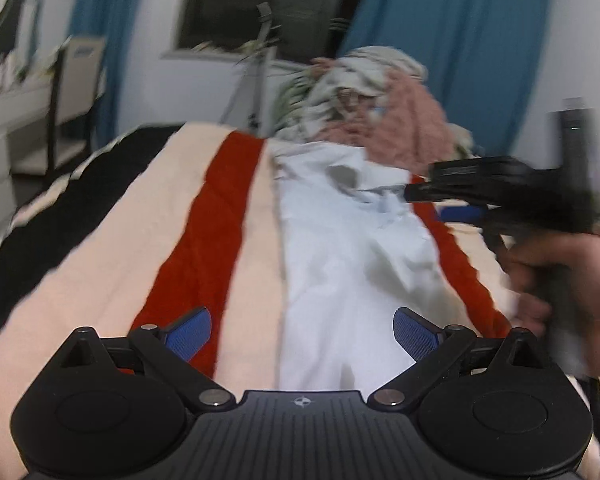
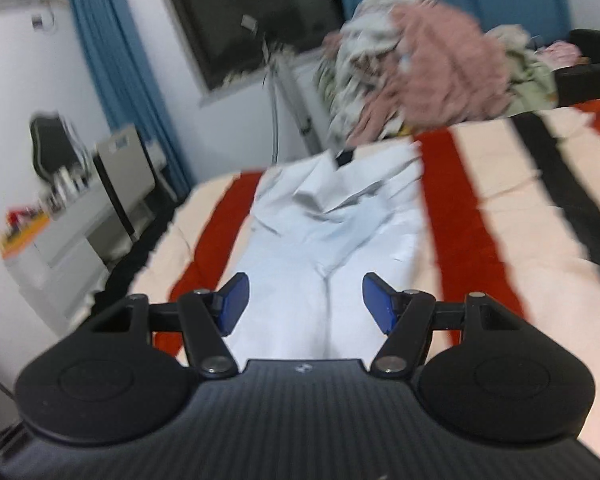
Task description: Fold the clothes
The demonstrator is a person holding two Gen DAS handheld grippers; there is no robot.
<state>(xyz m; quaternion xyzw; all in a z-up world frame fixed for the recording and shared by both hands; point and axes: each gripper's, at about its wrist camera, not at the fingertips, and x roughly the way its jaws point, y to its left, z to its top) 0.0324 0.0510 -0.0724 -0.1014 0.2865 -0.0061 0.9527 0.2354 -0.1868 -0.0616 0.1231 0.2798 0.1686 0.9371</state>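
white garment [image 1: 340, 264]: flat on striped bed [image 1: 112, 264], long axis running straight ahead of both jaws toward the clothes pile [image 1: 380, 96] | left gripper [image 1: 302, 330]: jaws spread, empty, garment's near end under the right jaw | right gripper [image 2: 306, 300]: jaws spread, empty, centred over the garment, reaching farther along it | next grasp judged nearer the right.

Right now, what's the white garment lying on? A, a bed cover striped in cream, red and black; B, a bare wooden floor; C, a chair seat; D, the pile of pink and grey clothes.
A: the white garment is spread lengthwise on the striped bed cover, with the clothes pile heaped beyond its far end.
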